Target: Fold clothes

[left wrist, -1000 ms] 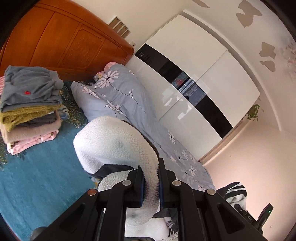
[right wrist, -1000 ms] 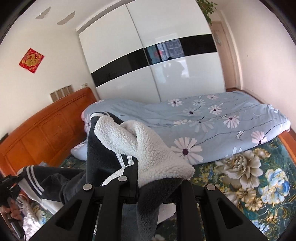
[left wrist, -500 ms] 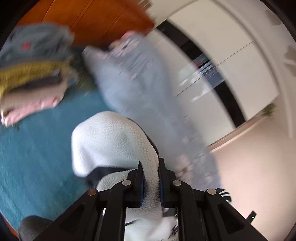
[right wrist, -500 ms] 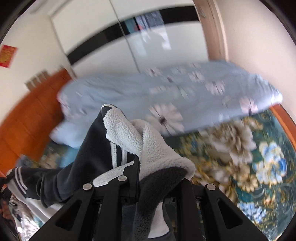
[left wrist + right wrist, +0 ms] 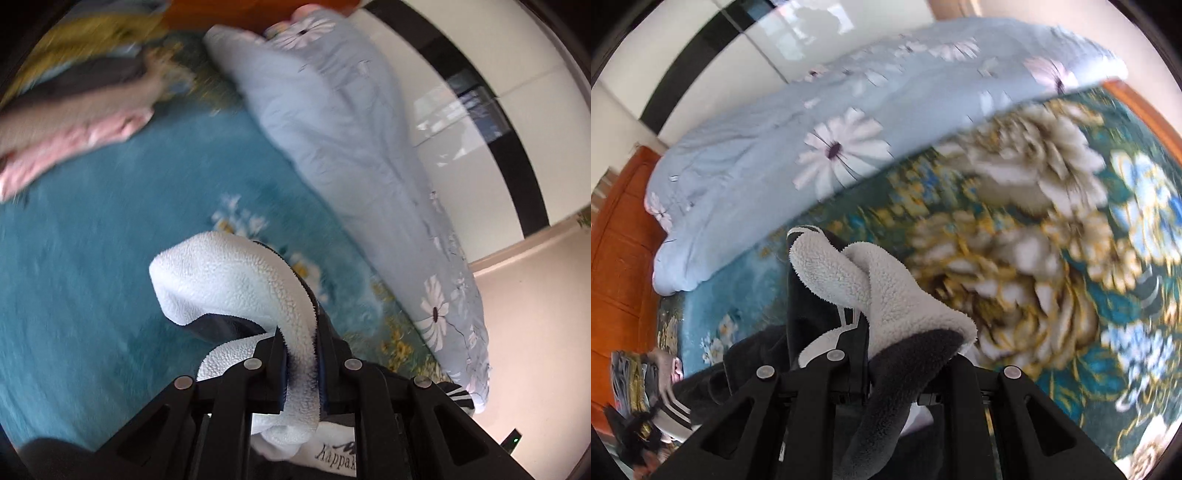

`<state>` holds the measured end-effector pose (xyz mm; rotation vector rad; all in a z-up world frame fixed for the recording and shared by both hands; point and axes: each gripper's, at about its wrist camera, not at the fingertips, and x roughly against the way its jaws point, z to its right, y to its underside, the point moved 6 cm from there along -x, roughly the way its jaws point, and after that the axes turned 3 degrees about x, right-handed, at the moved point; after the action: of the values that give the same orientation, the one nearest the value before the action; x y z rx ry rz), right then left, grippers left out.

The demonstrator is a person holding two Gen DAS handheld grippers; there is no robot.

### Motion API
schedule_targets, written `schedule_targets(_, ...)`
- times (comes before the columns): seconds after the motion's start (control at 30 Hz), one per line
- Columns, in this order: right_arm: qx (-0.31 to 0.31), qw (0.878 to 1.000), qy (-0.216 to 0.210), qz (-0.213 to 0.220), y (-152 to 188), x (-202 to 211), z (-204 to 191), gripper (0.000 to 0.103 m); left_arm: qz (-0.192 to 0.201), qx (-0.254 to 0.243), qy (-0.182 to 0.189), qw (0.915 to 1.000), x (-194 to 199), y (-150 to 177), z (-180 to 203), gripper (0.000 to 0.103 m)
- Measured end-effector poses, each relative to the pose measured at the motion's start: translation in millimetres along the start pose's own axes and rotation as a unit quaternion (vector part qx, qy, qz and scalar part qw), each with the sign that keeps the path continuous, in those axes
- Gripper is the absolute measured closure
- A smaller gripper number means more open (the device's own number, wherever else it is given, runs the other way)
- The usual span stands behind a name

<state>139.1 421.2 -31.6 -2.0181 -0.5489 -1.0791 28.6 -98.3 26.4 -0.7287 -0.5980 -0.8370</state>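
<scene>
A dark fleece-lined jacket (image 5: 236,280) hangs between both tools, its white sherpa lining turned outward. The left gripper (image 5: 300,354) is clamped on a fold of lining, which curls up and forward from its jaws; a printed label shows just below them. The right gripper (image 5: 890,369) is pinched on another bunch of the jacket (image 5: 849,291), grey fleece spilling back over its jaws and a striped sleeve trailing off to their left. Beneath and ahead of both lies a teal floral blanket (image 5: 92,258). Beyond it stretches a pale blue daisy-print duvet (image 5: 812,122). Far left of the left jaws, a blurred stack of folded clothes (image 5: 74,107).
</scene>
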Motion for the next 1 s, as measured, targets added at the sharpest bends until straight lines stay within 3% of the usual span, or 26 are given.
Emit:
schedule_targets(0.1,0.017,1.0,0.014,-0.007,0,-11,-6,0.087,-0.004,-0.008,-0.01,0.9999,-11,3,-3,0.09)
schedule_targets(0.27,0.004,0.998,0.046,-0.047,16,-40,11,0.086,-0.065,0.059,-0.072,0.9935,-52,30,-68,0.089)
schedule_targets(0.5,0.006,0.998,0.027,-0.063,14,-37,14,0.082,-0.085,0.065,-0.054,0.9928,-54,28,-76,0.083)
schedule_targets(0.57,0.025,0.997,0.025,-0.061,10,-29,6,0.077,-0.08,0.062,-0.053,0.9935,-45,25,-76,0.074)
schedule_targets(0.63,0.049,0.997,0.034,-0.049,6,-20,-3,0.057,-0.065,0.077,-0.046,0.9939,-29,22,-80,0.056)
schedule_targets(0.67,0.064,0.996,0.044,-0.04,4,-15,-7,0.053,-0.055,0.09,-0.043,0.9936,-23,21,-83,0.054)
schedule_targets(0.7,0.084,0.994,0.067,-0.027,1,-9,-10,0.043,-0.045,0.099,-0.04,0.9932,-18,19,-84,0.053)
schedule_targets(0.8,0.152,0.982,0.112,0.005,-3,8,-28,0.04,-0.035,0.095,-0.028,0.9945,-8,21,-74,0.053)
schedule_targets(0.9,0.234,0.969,0.066,-0.042,19,2,-64,0.033,-0.043,0.065,-0.008,0.9969,-12,31,-49,0.052)
schedule_targets(1.0,0.284,0.953,0.022,-0.1,70,-20,-95,0.032,-0.068,0.037,0.01,0.9969,-22,45,-27,0.052)
